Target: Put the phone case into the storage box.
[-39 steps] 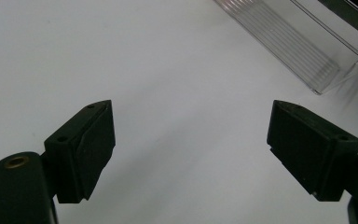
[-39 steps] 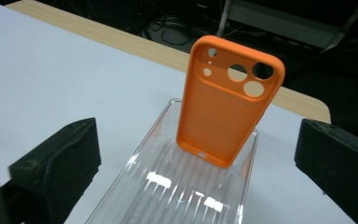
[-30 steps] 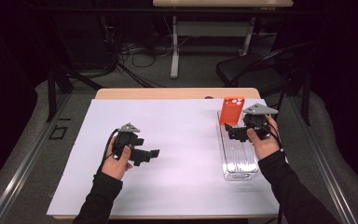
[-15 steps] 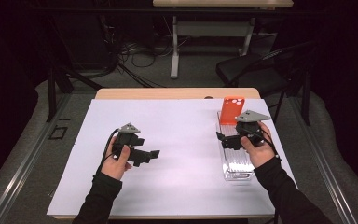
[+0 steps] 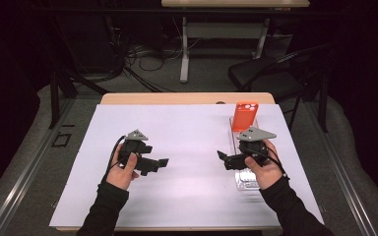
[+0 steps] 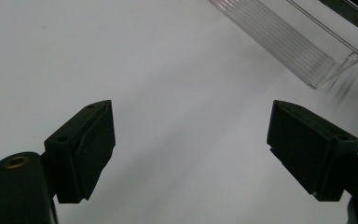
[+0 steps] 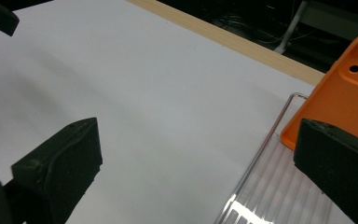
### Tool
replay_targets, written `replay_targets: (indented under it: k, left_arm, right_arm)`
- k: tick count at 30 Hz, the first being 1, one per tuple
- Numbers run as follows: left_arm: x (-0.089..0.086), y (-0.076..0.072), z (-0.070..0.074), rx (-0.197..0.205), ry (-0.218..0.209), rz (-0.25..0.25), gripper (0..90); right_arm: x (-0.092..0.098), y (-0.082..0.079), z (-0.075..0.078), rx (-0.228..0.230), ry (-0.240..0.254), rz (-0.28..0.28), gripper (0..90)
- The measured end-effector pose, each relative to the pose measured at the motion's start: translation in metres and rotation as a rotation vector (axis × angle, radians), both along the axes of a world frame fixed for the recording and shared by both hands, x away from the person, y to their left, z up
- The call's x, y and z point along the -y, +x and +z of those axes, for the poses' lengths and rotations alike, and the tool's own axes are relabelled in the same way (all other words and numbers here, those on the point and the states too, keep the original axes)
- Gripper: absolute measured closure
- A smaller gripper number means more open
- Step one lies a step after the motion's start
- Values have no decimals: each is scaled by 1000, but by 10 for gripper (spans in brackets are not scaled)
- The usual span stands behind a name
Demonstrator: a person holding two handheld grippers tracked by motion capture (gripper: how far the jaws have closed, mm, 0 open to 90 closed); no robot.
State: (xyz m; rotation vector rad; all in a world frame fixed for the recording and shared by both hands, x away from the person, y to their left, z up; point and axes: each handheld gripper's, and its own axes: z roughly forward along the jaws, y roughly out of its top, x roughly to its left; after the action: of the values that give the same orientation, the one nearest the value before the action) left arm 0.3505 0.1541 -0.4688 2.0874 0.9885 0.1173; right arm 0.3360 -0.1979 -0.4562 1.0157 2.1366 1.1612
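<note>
Over the white sheet [image 5: 187, 147], my left gripper [image 5: 160, 162] hangs with its jaws wide apart and nothing between them. My right gripper [image 5: 222, 156] is also open and empty, just beside the clear tray [image 5: 248, 181], pointing toward the left one. At the tray's far end the orange phone case [image 5: 244, 116] stands propped upright, apart from both grippers.

Left gripper [image 6: 191, 154] jaws wide apart, nothing between them, over the white bench [image 6: 158, 70]. Clear ribbed plastic tray [image 6: 303, 42] at 1 o'clock, well apart from the jaws.
</note>
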Motion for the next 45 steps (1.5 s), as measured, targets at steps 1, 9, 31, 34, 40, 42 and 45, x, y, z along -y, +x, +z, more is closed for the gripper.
replay_targets:
  k: [1, 9, 31, 34, 40, 42, 45]
  left_arm:
    - [0, 0, 0, 0, 1, -1, 156]
    - [1, 0, 0, -1, 1, -3, 156]
    - [2, -1, 0, 2, 6, -6, 156]
    - [2, -1, 0, 6, 6, -9, 156]
    - [2, -1, -1, 7, 8, -10, 156]
    - [2, -1, -1, 6, 7, -7, 156]
    - [2, -1, -1, 8, 10, -11, 156]
  right_arm:
    - [-2, -2, -1, 1, -1, 3, 5]
    - [-18, -16, -11, 9, -9, 47, 30]
    - [-54, -47, -46, 6, -19, 167, 31]
    - [-56, -49, -50, 6, -23, 178, 31]
    - [-58, -52, -55, -2, -4, 190, 32]
    - [-59, -52, -58, -9, 7, 193, 32]
    - [-59, -53, -61, -16, 9, 202, 31]
